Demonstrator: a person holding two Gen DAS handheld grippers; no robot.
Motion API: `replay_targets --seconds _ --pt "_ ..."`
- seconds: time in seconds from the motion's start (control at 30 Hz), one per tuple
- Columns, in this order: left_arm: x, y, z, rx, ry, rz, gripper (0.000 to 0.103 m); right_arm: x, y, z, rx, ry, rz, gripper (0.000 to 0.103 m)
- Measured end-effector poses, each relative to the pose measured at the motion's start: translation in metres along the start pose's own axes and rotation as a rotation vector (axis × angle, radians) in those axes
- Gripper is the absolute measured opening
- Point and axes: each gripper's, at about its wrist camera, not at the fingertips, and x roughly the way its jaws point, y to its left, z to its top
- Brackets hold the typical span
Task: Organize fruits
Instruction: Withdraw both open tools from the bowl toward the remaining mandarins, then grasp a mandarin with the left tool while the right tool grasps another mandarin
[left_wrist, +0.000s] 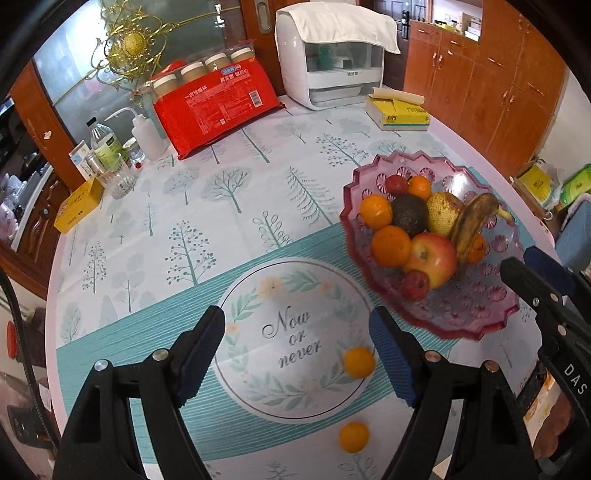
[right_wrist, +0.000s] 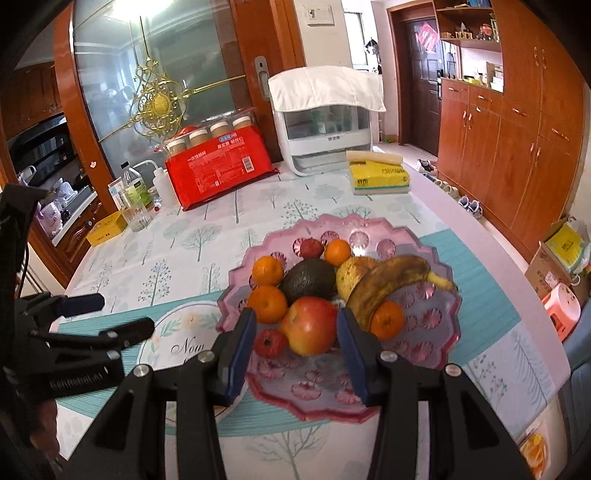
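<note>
A pink glass fruit bowl (left_wrist: 461, 328) (right_wrist: 424, 325) stands on the tablecloth. It holds an apple (right_wrist: 310, 325), a brown-spotted banana (right_wrist: 388, 280), an avocado (right_wrist: 308, 278), several oranges and small red fruits. Two small oranges (left_wrist: 359, 362) (left_wrist: 354, 437) lie loose on the cloth near the "Now or never" print. My left gripper (left_wrist: 295, 354) hangs open above that print with nothing between its fingers; the nearer loose orange is beside its right finger. My right gripper (right_wrist: 295, 354) is open and empty over the bowl's near edge, just in front of the apple.
At the back of the table are a red pack of paper cups (left_wrist: 218, 107), a white appliance under a cloth (left_wrist: 328, 70) and a yellow tissue pack (left_wrist: 400, 112). Bottles and a glass (left_wrist: 118, 177) and a yellow box (left_wrist: 77, 206) crowd the left edge.
</note>
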Motion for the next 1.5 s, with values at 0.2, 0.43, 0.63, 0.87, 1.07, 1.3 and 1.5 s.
replay_targets --seconds 0.2,0.43,0.63,0.87,1.07,1.3,1.5 --pt "0.015 0.013 -0.016 0.095 0.041 -0.063 0.079 0.001 0.016 -0.028 0.024 0.054 -0.009 0.046" --pt "0.037 0.017 -0.050 0.261 0.086 -0.111 0.079 0.009 0.042 -0.073 -0.001 0.155 0.049 0.046" --pt "0.057 0.034 -0.074 0.283 0.132 -0.124 0.079 0.025 0.068 -0.105 -0.030 0.260 0.096 0.046" --pt "0.064 0.046 -0.087 0.288 0.139 -0.138 0.079 0.041 0.093 -0.129 -0.052 0.337 0.140 0.046" --pt "0.065 0.046 -0.088 0.292 0.134 -0.149 0.079 0.058 0.105 -0.145 -0.052 0.390 0.150 0.045" --pt "0.070 0.033 -0.083 0.290 0.129 -0.178 0.079 0.059 0.099 -0.148 -0.014 0.377 0.135 0.031" --pt "0.080 0.002 -0.076 0.296 0.122 -0.224 0.079 0.048 0.080 -0.145 0.025 0.341 0.069 0.031"
